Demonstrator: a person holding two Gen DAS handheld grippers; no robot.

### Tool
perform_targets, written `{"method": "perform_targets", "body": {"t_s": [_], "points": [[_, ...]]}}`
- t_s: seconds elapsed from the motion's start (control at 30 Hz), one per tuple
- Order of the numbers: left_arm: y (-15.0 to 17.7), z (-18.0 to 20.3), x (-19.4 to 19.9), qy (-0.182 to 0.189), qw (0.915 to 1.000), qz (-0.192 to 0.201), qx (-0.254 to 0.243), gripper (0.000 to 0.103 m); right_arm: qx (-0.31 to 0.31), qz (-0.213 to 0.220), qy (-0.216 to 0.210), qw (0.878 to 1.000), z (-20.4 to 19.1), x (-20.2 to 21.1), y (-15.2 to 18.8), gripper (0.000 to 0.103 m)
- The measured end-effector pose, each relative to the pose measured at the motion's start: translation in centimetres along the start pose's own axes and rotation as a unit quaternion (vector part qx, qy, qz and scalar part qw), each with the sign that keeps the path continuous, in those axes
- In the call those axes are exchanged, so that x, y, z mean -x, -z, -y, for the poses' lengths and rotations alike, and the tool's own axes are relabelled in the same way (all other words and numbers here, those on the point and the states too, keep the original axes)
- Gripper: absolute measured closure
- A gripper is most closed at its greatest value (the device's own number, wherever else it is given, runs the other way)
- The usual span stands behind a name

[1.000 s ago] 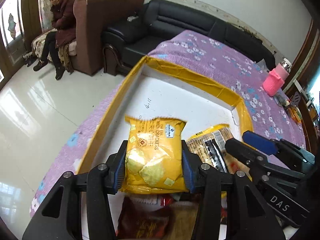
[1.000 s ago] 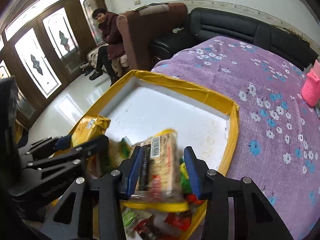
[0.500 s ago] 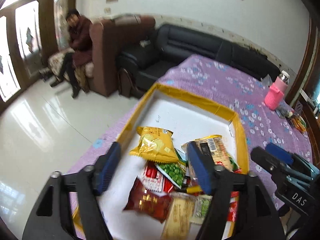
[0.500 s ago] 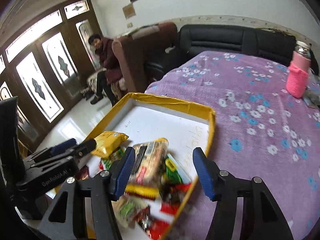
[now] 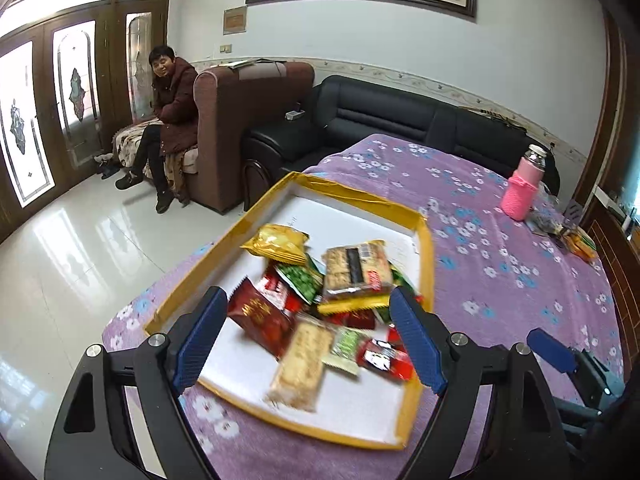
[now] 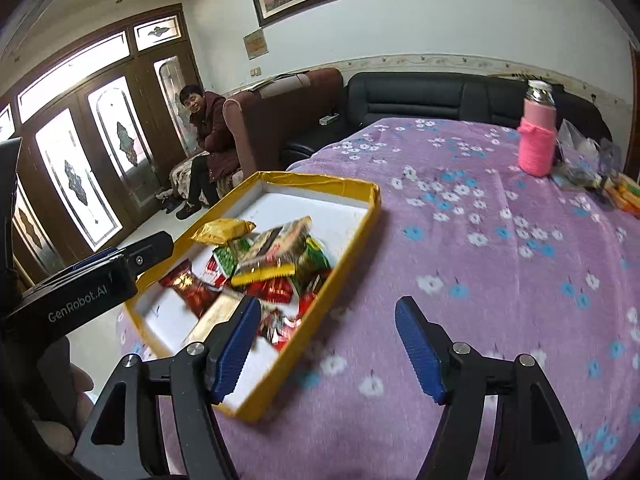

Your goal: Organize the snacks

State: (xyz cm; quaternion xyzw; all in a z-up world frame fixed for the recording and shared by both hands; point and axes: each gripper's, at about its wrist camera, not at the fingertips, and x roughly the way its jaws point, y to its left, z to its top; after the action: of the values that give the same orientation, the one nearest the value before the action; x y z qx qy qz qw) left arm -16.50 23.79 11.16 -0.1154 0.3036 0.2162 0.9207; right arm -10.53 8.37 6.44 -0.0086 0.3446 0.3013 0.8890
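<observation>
A purple flowered cloth (image 6: 500,248) covers the table. At the lower frame edge, the left gripper (image 5: 308,336) and the right gripper (image 6: 326,346) both hang wide open and empty. The left hovers above the yellow-rimmed tray (image 5: 427,256); the right sits over bare cloth beside its edge. Snack packets (image 5: 320,292) lie piled mid-tray, its far half white and bare. A pink bottle (image 6: 537,136) stands upper right.

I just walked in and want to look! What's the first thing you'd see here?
A yellow-edged tray sits on the purple flowered blanket, piled with bright snack packets, a gold packet at the far end. A pink bottle stands at the blanket's far right. The left tool and right tool hover open.
</observation>
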Motion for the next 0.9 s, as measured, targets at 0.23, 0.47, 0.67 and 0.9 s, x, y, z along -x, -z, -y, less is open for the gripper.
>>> {"method": "perform_targets", "body": {"t_s": [0.23, 0.47, 0.67, 0.9], "points": [[1.2, 1.7, 1.3, 0.008, 0.9998, -0.006, -0.016, 0.019, -0.003, 0.006, 0.004, 1.000, 0.6, 2.0, 1.9, 0.030], [2.4, 2.4, 0.9, 0.015, 0.9991, -0.029, -0.025, 0.019, 0.026, 0.019, 0.018, 0.999, -0.1, 2.9, 2.7, 0.026], [3.0, 2.6, 0.0, 0.015, 0.9983, -0.047, -0.032, 0.019, 0.028, 0.012, 0.020, 0.999, -0.1, 2.6, 3.1, 0.025], [3.5, 2.4, -1.3, 0.013, 0.9969, -0.070, -0.034, 0.019, 0.024, -0.001, 0.022, 0.999, 0.0, 1.5, 3.2, 0.025]]}}
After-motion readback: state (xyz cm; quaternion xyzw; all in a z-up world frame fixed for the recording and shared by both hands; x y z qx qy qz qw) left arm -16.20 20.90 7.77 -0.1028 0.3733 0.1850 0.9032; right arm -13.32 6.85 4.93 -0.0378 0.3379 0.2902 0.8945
